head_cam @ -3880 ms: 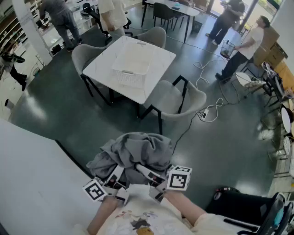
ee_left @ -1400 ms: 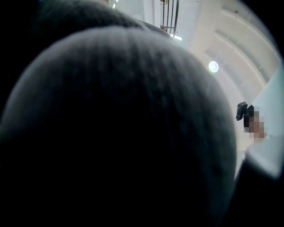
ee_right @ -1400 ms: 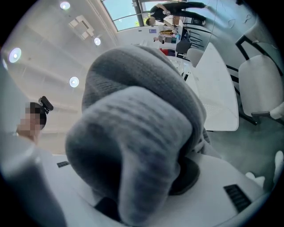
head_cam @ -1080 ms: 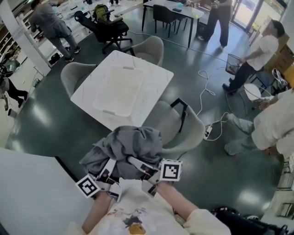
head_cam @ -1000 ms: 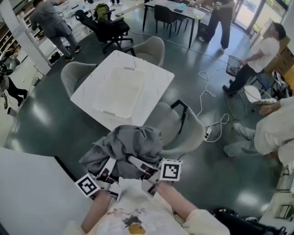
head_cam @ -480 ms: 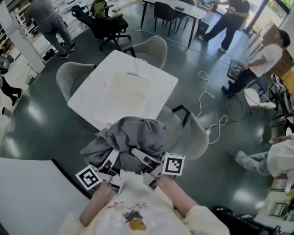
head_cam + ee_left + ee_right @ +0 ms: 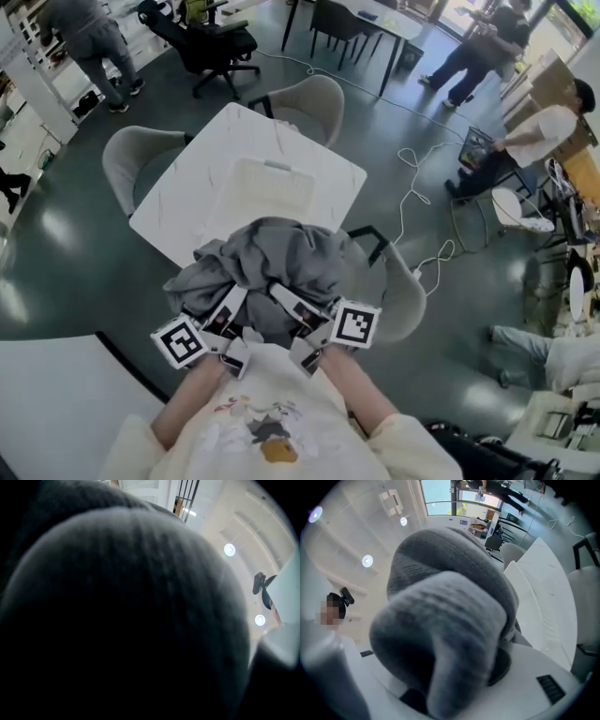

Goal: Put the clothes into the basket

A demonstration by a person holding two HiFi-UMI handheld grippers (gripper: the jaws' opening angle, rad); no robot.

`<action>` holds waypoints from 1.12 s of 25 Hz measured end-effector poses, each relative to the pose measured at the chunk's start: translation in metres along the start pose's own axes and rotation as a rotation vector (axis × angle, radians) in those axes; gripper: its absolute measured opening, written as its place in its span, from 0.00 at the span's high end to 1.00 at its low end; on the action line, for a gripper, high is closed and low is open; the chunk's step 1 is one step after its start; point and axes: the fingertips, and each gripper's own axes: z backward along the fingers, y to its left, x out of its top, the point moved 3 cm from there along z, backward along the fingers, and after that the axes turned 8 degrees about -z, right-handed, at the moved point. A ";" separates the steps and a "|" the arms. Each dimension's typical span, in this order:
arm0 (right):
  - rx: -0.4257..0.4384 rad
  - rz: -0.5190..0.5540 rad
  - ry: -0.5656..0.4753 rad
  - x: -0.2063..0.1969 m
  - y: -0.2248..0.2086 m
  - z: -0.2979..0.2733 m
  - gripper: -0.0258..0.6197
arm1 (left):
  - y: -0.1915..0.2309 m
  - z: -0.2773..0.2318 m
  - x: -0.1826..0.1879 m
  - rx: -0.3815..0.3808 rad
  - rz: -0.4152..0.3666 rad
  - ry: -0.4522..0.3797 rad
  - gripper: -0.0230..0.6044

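Grey sweatshirt [image 7: 267, 267] is bundled up high, just short of the white basket [image 7: 267, 187] on the table [image 7: 178, 220], probably so nothing drags. Right gripper [image 7: 302, 314] is clamped on a fat wad. Left gripper [image 7: 223, 314] is buried in cloth, so can't tell its grip.

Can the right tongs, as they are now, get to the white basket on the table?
Probably yes. The right tongs, gripping the gray clothes, are near the table's edge; the basket lies just beyond, with bare tabletop between. The chair stands aside.
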 end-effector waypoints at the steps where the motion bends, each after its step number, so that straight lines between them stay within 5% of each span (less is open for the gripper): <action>1: -0.017 0.005 -0.009 0.004 -0.002 -0.004 0.62 | 0.005 -0.004 0.003 0.007 0.004 0.012 0.50; 7: -0.121 0.028 -0.044 0.022 -0.009 -0.029 0.62 | 0.032 -0.024 0.020 0.031 0.058 0.088 0.50; 11: -0.283 0.019 -0.067 0.030 -0.031 -0.037 0.62 | 0.067 -0.032 0.028 0.115 -0.005 0.203 0.50; 17: -0.412 0.035 -0.103 0.043 -0.054 -0.052 0.62 | 0.091 -0.056 0.042 0.077 0.000 0.286 0.50; 28: -0.566 0.116 -0.085 0.060 -0.090 -0.085 0.62 | 0.133 -0.077 0.045 0.160 0.098 0.399 0.50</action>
